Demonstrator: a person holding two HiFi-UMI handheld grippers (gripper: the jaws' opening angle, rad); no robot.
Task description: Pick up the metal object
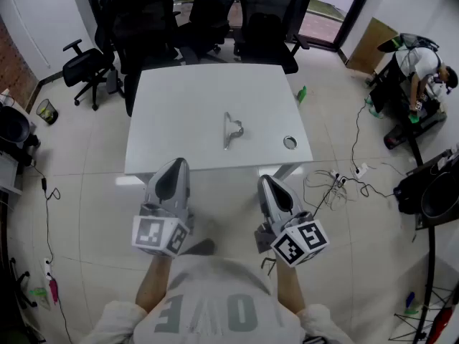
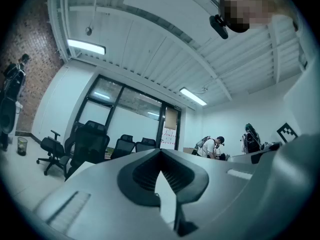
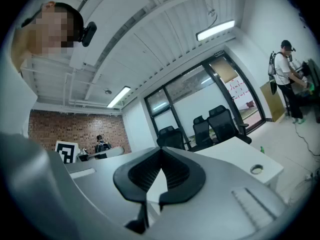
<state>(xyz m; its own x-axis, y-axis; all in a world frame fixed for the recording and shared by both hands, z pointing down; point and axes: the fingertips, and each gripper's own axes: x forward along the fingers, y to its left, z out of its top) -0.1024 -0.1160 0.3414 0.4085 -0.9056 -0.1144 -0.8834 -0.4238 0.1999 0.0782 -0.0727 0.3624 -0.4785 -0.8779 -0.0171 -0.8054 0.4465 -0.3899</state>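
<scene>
The metal object (image 1: 232, 130), a thin silvery bar with a looped clip part, lies near the middle of the white table (image 1: 179, 99). Both grippers hang over the floor in front of the table's near edge, pointing towards it and well short of the object. My left gripper (image 1: 177, 165) is shut with nothing in it, and in its own view the jaws (image 2: 160, 154) meet at the tip. My right gripper (image 1: 266, 181) is likewise shut and empty (image 3: 161, 151). The object does not show in either gripper view.
A round cable hole (image 1: 290, 142) sits near the table's right front corner. Black office chairs (image 1: 215, 13) crowd the far side, and another chair (image 1: 86, 67) stands at the left. Cables (image 1: 337, 181) trail over the floor at the right, where a person (image 1: 423, 70) bends over equipment.
</scene>
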